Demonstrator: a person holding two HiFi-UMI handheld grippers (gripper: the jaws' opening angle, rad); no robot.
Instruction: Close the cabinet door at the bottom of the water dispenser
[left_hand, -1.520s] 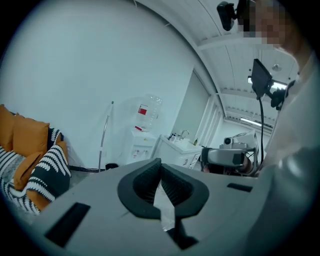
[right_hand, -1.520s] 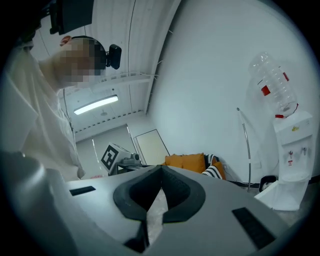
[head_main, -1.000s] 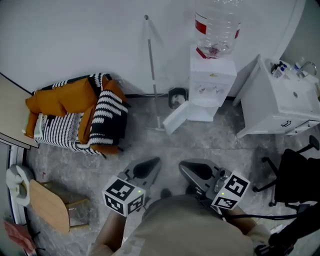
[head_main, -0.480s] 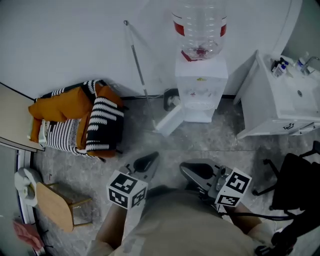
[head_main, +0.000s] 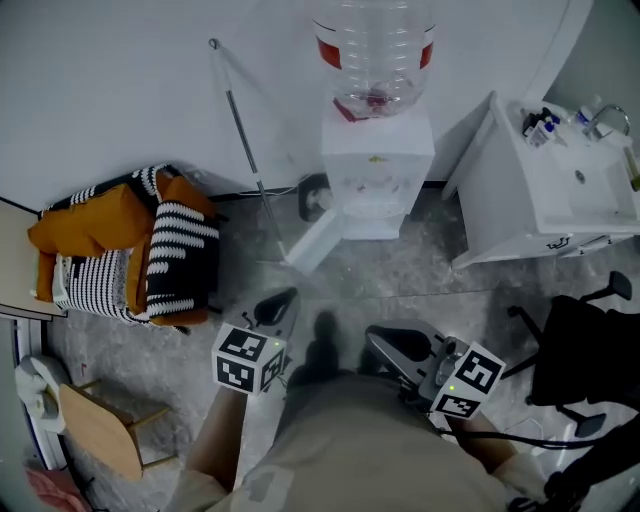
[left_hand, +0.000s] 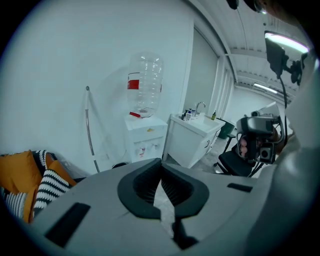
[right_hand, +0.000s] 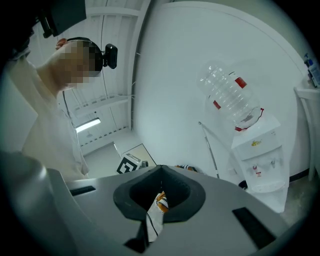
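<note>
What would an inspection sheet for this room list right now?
Surface: grey marbled floor.
Job's things: water dispenser; its cabinet door stands open.
Clutter: pole leaning on wall, cushioned chair, wooden stool.
Grippers: left gripper and right gripper both shut, empty, short of the door.
Cables: black cable by right gripper.
Surroundings: sink cabinet, office chair.

White wall (head_main: 120, 90), grey marbled floor (head_main: 400, 290), striped orange armchair (head_main: 130, 250), perhaps a sink cabinet (head_main: 510, 210).
</note>
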